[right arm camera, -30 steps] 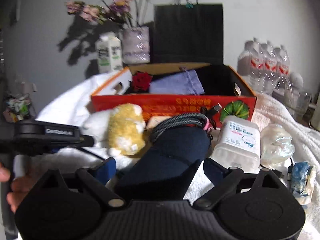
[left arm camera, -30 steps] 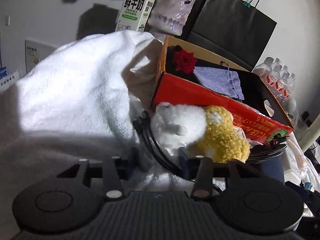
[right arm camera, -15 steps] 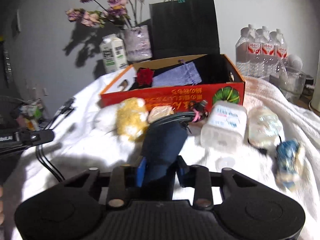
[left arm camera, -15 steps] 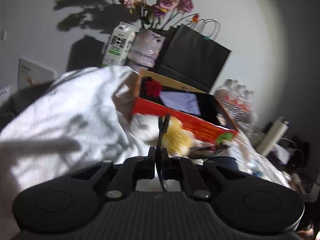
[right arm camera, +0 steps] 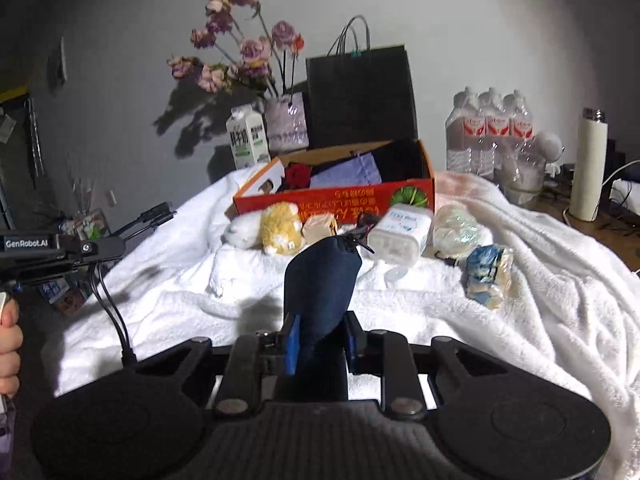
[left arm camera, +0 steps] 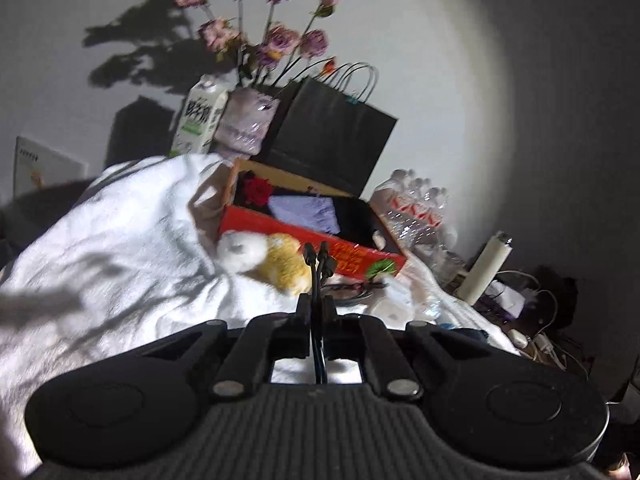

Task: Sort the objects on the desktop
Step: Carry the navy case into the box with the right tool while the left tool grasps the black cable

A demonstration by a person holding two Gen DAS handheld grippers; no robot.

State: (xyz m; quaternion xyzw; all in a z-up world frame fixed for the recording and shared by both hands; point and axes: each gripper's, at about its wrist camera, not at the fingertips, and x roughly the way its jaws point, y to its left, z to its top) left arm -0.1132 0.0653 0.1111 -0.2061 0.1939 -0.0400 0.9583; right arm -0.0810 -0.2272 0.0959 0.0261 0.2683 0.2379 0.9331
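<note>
My left gripper (left arm camera: 317, 314) is shut on a black cable (left arm camera: 316, 264) whose two plugs stick out past the fingers, lifted above the white towel (left arm camera: 120, 248). In the right wrist view the cable (right arm camera: 154, 216) hangs from that gripper at far left. My right gripper (right arm camera: 318, 338) is shut on a dark navy pouch (right arm camera: 320, 276) held above the towel. The open orange box (right arm camera: 336, 196) holds a red rose (right arm camera: 298, 174) and a lilac cloth bag (right arm camera: 348, 172). A white and yellow plush toy (right arm camera: 272, 228) lies in front of the box.
In front of the box lie a small tan packet (right arm camera: 320, 229), a white plastic container (right arm camera: 402, 228), a crumpled clear bag (right arm camera: 460, 232) and a blue wrapped item (right arm camera: 486, 276). Behind stand a milk carton (right arm camera: 246, 142), a flower vase (right arm camera: 286, 122), a black paper bag (right arm camera: 360, 96), water bottles (right arm camera: 490, 132) and a white flask (right arm camera: 588, 164).
Both grippers closed, the left on the cable and the right on the navy pouch. Both then lifted and pulled back from the box with their loads.
</note>
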